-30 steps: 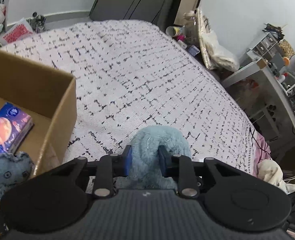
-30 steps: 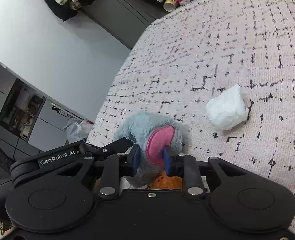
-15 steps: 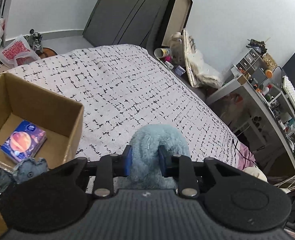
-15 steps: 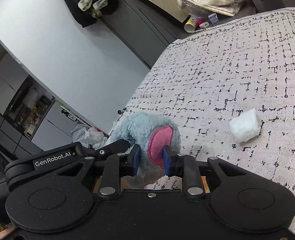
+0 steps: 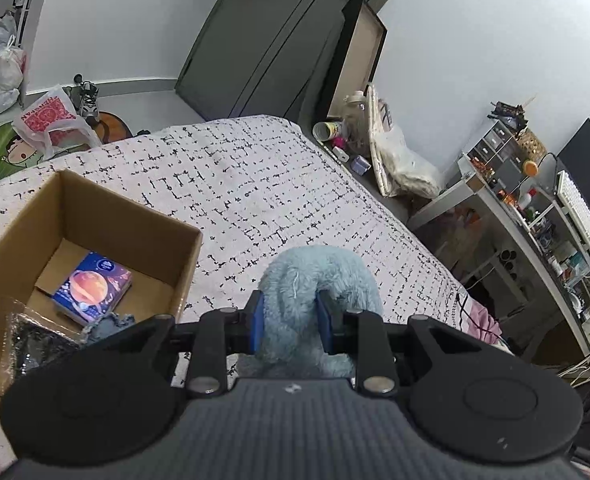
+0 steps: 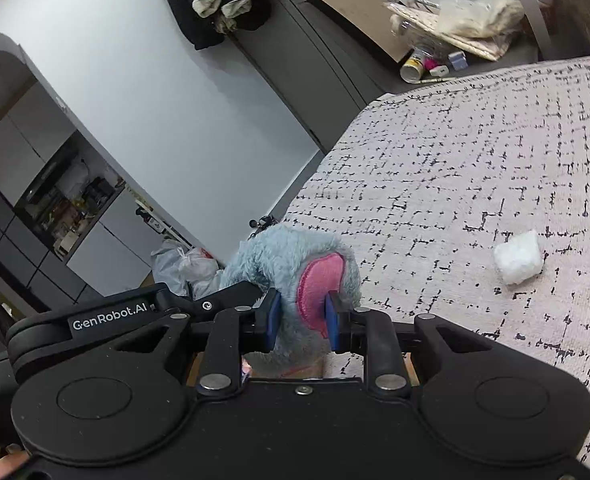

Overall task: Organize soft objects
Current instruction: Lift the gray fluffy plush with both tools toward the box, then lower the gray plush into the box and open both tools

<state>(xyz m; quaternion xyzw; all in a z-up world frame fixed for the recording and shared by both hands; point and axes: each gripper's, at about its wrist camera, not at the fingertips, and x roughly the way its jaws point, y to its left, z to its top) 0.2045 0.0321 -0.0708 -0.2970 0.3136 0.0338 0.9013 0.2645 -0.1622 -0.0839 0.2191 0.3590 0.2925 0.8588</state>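
Clamping fuzzy blue plush toy [image 5: 311, 300] between blue pads, left gripper [image 5: 291, 322]; likewise pinching its pink-lined ear [image 6: 319, 284], right gripper [image 6: 302, 322]. Held aloft above the bedspread's [image 5: 255, 200] near edge, body hidden beneath both housings. Farther left, open cardboard box [image 5: 187, 264] holding a glossy planet-printed packet [image 5: 93, 292]. Mid-bedspread, crumpled white lump [image 6: 518, 257].

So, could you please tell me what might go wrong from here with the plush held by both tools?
Both the left tool and the right tool pinch only folds of the blue plush toy, so it may slip. The cardboard box already holds a tissue pack, so space may be tight.
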